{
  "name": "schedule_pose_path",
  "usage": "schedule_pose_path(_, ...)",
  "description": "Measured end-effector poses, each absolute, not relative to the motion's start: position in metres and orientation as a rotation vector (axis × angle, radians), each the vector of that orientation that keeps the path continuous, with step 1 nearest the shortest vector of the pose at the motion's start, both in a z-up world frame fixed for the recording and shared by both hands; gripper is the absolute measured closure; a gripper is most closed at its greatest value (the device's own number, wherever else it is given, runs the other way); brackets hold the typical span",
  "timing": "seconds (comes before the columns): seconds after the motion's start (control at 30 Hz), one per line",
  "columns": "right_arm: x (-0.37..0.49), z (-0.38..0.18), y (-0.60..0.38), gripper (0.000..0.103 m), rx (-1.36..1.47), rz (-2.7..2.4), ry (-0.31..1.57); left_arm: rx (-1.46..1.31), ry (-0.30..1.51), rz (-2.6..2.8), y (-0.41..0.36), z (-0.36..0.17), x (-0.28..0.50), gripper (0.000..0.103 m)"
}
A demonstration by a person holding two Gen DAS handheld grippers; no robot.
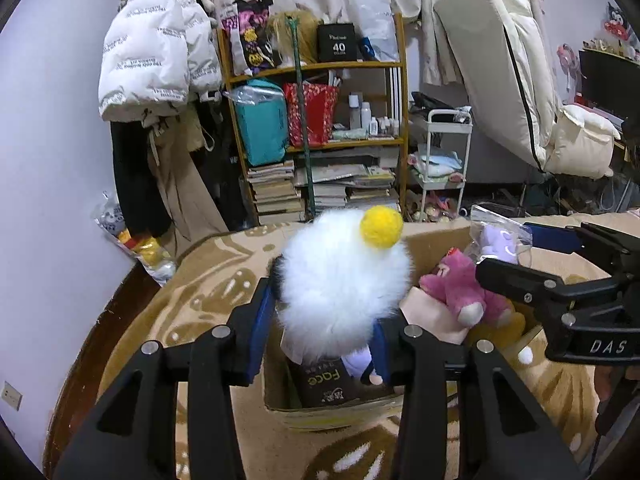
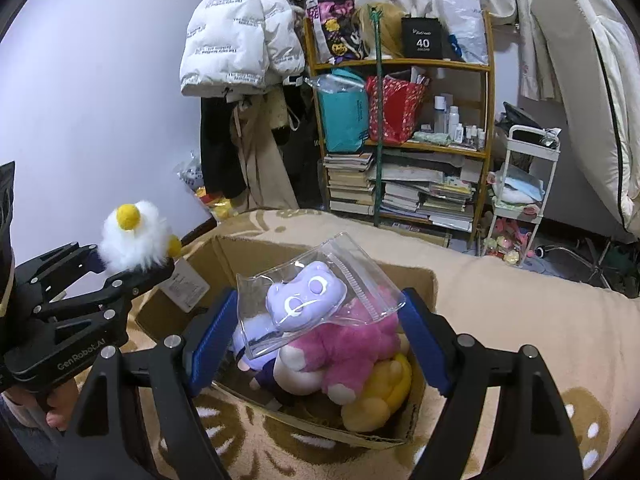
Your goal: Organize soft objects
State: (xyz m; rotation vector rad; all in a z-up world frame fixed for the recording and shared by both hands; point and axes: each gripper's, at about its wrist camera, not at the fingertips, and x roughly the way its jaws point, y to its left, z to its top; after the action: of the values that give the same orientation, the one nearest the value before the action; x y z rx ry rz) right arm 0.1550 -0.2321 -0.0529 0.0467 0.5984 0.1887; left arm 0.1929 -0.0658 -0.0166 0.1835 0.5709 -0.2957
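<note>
A white fluffy toy [image 1: 340,280] with a yellow ball on it sits between the blue pads of my left gripper [image 1: 324,320], which is shut on it above the left end of a cardboard box [image 1: 332,412]. In the right wrist view the same toy [image 2: 136,236] sticks up from the left gripper [image 2: 132,264]. My right gripper [image 2: 318,300] is shut on a clear pouch [image 2: 352,264] holding a purple plush [image 2: 304,296], over the box [image 2: 224,248]. Inside lie a pink plush [image 2: 352,344], a yellow plush [image 2: 380,392] and other soft things.
The box stands on a beige blanket [image 2: 500,320] with a brown pattern. Beyond the bed are a wooden shelf [image 2: 400,148] of bags and books, a white cart [image 2: 524,184], a hanging white jacket [image 2: 236,32] and a leaning mattress [image 2: 592,92].
</note>
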Motion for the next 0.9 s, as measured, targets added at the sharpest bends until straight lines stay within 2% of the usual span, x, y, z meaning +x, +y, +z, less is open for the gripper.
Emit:
schedule_pose_path(0.2, 0.158, -0.062, -0.230, 0.018, 0.036, 0.203, 0.621, 0.174, 0.602, -0.299, -0.067, -0.027, 0.197, 0.055)
schedule_pose_path(0.4, 0.156, -0.063, -0.230, 0.015, 0.035, 0.211, 0.624, 0.179, 0.595, -0.275, -0.064, -0.027, 0.194, 0.040)
schedule_pose_path(0.5, 0.154, -0.061, -0.233, 0.014, 0.052, 0.213, 0.622, 0.193, 0.587, -0.258, -0.062, -0.024, 0.191, 0.035)
schedule_pose_path(0.6, 0.150, -0.055, -0.236, 0.009, 0.065, 0.213, 0.595, 0.165, 0.589, -0.253, -0.055, -0.018, 0.186, 0.028)
schedule_pose_path(0.73, 0.145, -0.047, -0.237, 0.007, 0.063, 0.204, 0.577, 0.164, 0.580, -0.227, -0.047, -0.010, 0.177, 0.025)
schedule_pose_path(0.8, 0.139, -0.041, -0.240, 0.004, 0.071, 0.198, 0.563, 0.174, 0.569, -0.212, -0.044, -0.005, 0.171, 0.017)
schedule_pose_path(0.9, 0.129, -0.032, -0.245, 0.002, 0.067, 0.181, 0.540, 0.179, 0.540, -0.184, -0.039, 0.005, 0.159, 0.010)
